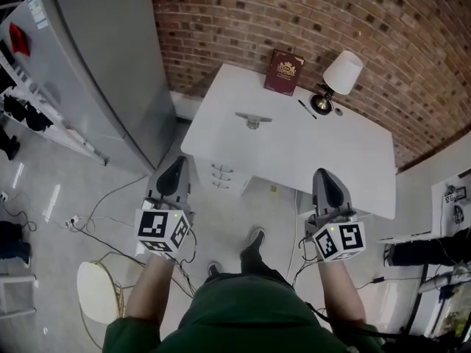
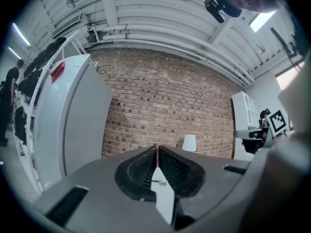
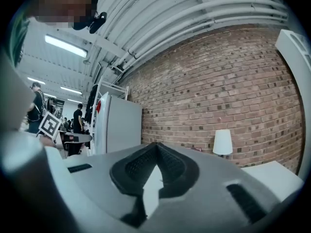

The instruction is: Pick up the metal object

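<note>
The metal object point(image 1: 253, 118) is too small to tell its exact kind.

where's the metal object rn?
Head view, upper centre: the metal object lies on the left half of the white desk, nearer the person than the red book, with the lamp off to its right.

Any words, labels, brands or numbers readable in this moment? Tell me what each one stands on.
No text here can be read as words.
Dark red book: gold emblem and lettering, too small to read.
Fridge: white label, print too small; red sticker, nothing legible.
Left cube and right cube: square markers only, no letters.
</note>
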Demonstrator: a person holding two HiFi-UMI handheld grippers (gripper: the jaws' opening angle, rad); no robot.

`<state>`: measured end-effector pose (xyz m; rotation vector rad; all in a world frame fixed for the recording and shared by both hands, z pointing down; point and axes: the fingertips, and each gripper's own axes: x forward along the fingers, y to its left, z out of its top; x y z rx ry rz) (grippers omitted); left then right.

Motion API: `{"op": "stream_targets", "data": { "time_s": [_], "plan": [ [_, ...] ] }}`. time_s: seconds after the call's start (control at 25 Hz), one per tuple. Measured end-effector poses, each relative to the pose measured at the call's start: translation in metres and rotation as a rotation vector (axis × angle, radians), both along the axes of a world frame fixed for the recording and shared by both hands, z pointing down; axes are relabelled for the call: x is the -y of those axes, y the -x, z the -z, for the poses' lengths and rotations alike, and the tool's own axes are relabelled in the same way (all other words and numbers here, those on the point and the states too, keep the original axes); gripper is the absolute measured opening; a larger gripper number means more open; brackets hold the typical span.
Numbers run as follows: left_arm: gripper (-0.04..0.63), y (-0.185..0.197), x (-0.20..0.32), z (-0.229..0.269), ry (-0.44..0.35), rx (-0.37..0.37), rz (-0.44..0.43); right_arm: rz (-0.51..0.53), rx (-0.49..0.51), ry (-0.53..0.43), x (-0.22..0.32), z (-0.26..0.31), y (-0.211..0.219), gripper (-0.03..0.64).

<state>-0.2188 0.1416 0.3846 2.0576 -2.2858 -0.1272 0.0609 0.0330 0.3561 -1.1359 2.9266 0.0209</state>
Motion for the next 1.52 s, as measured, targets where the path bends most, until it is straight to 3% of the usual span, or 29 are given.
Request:
{"op": "stream_targets", "data": {
  "time_s": [0.32, 0.72, 0.92, 1.2, 1.32, 1.52],
  "plan": [
    [0.015, -0.002, 0.056, -0.003, 0.024, -0.013, 0.062, 0.095, 0.022, 0.034, 0.081, -0.016, 0.029, 0.003],
    [0.014, -0.024, 0.135, -0.017, 0.09, -0.021, 0.13, 0.165, 0.042, 0.107, 0.181, -0.042, 0.022, 0.004],
    [0.015, -0.047, 0.177, -0.03, 0.128, -0.067, 0.105, 0.175, 0.034, 0.127, 0.213, -0.052, 0.005, 0.004],
    [0.015, -0.066, 0.23, -0.055, 0.169, -0.117, 0.009, 0.109, 0.026, 0.156, 0.241, -0.061, -0.024, 0.003],
    [0.015, -0.068, 0.253, -0.072, 0.181, -0.184, -0.05, 0.062, 0.011, 0.156, 0.248, -0.063, -0.035, 0.004],
    [0.016, -0.065, 0.285, -0.121, 0.261, -0.438, -0.151, -0.043, 0.035, 0.205, 0.26, -0.065, -0.042, 0.005]
  ]
}}
